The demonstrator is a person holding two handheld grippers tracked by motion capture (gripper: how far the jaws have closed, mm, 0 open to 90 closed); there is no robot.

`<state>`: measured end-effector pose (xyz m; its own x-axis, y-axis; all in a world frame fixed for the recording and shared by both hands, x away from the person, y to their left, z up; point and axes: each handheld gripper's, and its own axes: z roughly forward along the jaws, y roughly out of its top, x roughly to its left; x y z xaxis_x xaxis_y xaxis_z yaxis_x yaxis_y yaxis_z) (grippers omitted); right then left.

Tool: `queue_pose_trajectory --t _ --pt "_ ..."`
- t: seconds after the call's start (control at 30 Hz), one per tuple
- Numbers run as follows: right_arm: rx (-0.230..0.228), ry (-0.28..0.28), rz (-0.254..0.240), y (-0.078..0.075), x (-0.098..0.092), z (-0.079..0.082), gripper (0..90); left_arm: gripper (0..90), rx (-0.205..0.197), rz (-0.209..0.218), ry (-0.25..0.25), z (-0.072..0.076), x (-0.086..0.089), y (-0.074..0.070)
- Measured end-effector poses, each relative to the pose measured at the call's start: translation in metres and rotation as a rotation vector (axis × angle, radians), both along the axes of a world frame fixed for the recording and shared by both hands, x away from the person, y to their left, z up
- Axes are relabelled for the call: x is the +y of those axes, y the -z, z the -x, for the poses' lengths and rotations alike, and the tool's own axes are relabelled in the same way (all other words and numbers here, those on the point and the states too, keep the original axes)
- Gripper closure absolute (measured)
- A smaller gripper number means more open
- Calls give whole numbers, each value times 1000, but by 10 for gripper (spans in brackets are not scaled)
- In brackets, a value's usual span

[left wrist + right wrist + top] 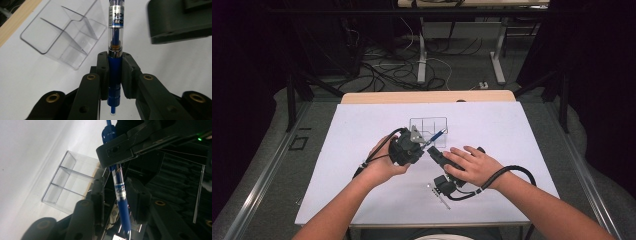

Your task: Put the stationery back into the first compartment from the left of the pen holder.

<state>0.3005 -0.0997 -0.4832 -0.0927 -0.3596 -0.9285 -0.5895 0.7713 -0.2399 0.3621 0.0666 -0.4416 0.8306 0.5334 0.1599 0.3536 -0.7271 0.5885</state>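
Note:
A blue pen point(435, 136) with a clear barrel is clamped in my left gripper point(424, 145), which a hand holds over the white sheet. In the left gripper view the jaws of that gripper point(115, 57) press on the pen's point(115, 32) blue grip section. The pen points toward a clear plastic organizer point(428, 120) with several compartments. My right gripper point(434, 154) comes in from the right, and its jaws point(116, 182) stand on either side of the same pen point(121, 192) with a gap at the left pad. The organizer point(65, 185) lies just beyond.
A white sheet point(362, 150) covers the table, with a wooden edge point(427, 96) at the far side. A thin light stick-like thing point(439, 196) lies near the right wrist. Cables trail from both grippers. The organizer point(62, 37) holds nothing that I can see.

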Motion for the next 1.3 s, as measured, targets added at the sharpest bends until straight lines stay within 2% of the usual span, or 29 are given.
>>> queue_pose_trajectory --t 0.03,0.1,0.13,0.17,0.2,0.27,0.33,0.43,0.5,0.63,0.67,0.7,0.73,0.77,0.8,0.83,0.87,0.93,0.97,1.0,1.03,1.07,1.1,1.13,1.2,1.23,1.27,1.3 --pt "0 0 0 0 0 0 656 791 -3 22 -21 -1 2 0" --pt "-1 11 -42 -3 -3 -2 599 791 0 58 -50 -2 6 -2" --pt "12 24 -60 -4 -4 -4 587 791 -11 100 -82 -4 9 -3" --pt "12 24 -60 -4 -4 -4 587 791 -11 100 -82 -4 9 -3" --pt "31 52 -92 -7 -6 -5 559 791 -7 111 -96 -5 11 -4" --pt "28 53 -100 -8 -8 -6 551 791 -12 124 -109 -7 16 -7" --pt "58 72 -130 -11 -11 -9 522 791 -16 155 -117 -9 20 -9" --pt "69 64 -143 -15 -12 -10 506 791 -33 195 -125 -12 24 -11" --pt "102 86 -177 -17 -14 -10 488 791 -42 219 -138 -14 27 -12" --pt "124 104 -215 -18 -16 -11 474 791 -65 271 -157 -17 34 -15" --pt "174 143 -241 -20 -17 -11 441 790 -69 286 -161 -18 36 -16" --pt "195 154 -269 -20 -17 -13 415 791 -69 304 -163 -20 40 -18" --pt "195 154 -269 -20 -17 -13 415 791 -69 304 -163 -20 40 -18" --pt "224 186 -311 -21 -19 -14 398 791 -77 326 -175 -20 41 -18" --pt "257 223 -309 -23 -20 -13 385 791 -75 340 -179 -21 42 -19" --pt "257 223 -309 -23 -20 -13 385 791 -79 353 -183 -23 43 -20" --pt "302 254 -368 -24 -22 -13 353 791 -81 367 -186 -24 45 -20" --pt "346 279 -420 -25 -24 -14 304 791 -91 405 -193 -27 48 -22" --pt "351 279 -469 -24 -25 -15 280 791 -91 405 -193 -27 48 -22" --pt "376 277 -499 -24 -26 -17 257 791 -89 414 -196 -28 49 -23" --pt "376 277 -499 -24 -26 -17 257 791 -93 430 -201 -29 49 -23" --pt "422 300 -543 -25 -28 -18 208 791 -102 452 -213 -31 51 -24" --pt "446 314 -564 -25 -29 -19 201 791 -102 452 -213 -31 51 -24" --pt "469 339 -576 -26 -30 -20 189 791 -112 473 -220 -33 52 -25" --pt "506 365 -608 -26 -32 -21 154 791 -120 487 -226 -34 53 -26" --pt "506 365 -608 -26 -32 -21 154 791 -129 503 -233 -34 53 -26" --pt "561 390 -664 -25 -33 -20 145 791 -138 512 -239 -35 54 -26" --pt "561 390 -664 -25 -33 -20 145 791 -145 523 -240 -37 54 -27"
